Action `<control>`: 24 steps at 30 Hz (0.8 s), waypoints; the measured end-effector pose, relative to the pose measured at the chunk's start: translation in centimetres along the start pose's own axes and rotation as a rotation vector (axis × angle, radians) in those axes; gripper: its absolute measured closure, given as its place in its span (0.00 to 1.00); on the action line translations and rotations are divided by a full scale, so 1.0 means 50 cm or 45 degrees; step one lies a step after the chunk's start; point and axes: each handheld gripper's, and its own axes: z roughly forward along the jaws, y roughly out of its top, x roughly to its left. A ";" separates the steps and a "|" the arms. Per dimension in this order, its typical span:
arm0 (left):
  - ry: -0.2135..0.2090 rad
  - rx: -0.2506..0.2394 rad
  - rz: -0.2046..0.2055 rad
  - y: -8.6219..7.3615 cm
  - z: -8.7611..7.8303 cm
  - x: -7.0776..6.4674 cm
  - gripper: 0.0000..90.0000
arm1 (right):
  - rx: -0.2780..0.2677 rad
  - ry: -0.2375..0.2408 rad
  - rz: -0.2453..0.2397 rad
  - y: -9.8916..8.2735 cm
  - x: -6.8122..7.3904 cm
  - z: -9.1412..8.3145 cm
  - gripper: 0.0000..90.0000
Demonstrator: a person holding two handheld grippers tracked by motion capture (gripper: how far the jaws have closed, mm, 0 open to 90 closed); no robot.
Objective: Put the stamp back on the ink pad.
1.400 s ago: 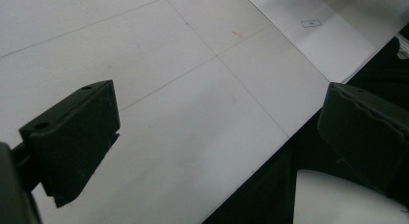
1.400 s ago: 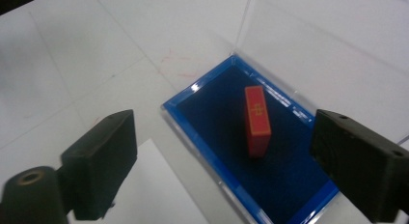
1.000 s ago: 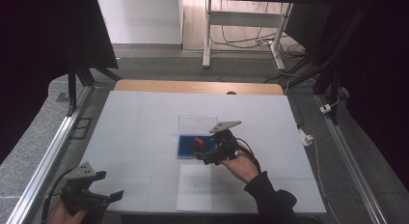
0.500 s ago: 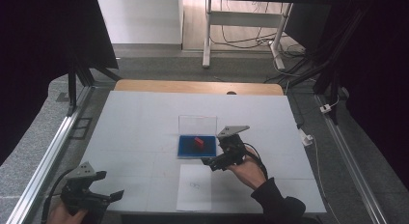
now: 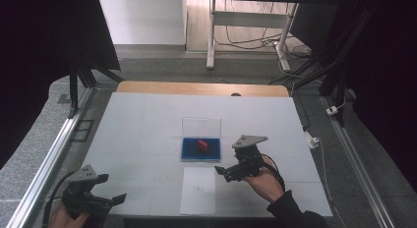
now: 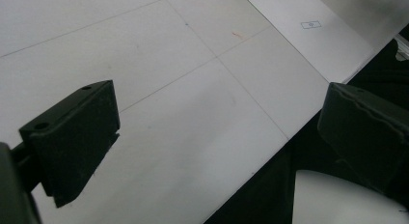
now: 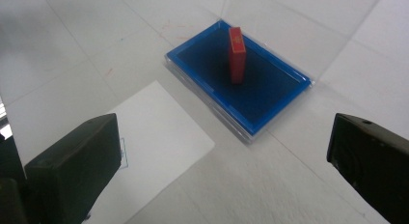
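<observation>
Both pairs of jaws stood wide apart and held nothing. The right gripper (image 5: 222, 171) hovered low over the table (image 5: 147, 120), just off the five o'clock corner of the blue ink pad (image 5: 200, 149), its jaws turned toward nine o'clock across the top edge of the white sheet of paper (image 5: 198, 191). In the right gripper view, the red stamp (image 7: 237, 48) stood upright on the blue pad, near the middle, and the case's clear lid (image 5: 201, 126) rose at the pad's twelve o'clock edge. The paper lay directly at six o'clock from the pad, close to it but apart, and bore a small rectangular mark (image 5: 198, 188) near its centre. The left gripper (image 5: 115, 198) sat at the table's seven o'clock corner, well apart from pad and paper, held in a hand (image 5: 66, 218) at the near edge. In the left gripper view, bare table showed between the jaws, with the paper at about one o'clock.
</observation>
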 end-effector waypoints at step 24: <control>0.003 0.003 0.001 0.000 0.001 -0.001 0.01 | -0.073 -0.147 0.130 -0.107 -0.016 -0.143 0.00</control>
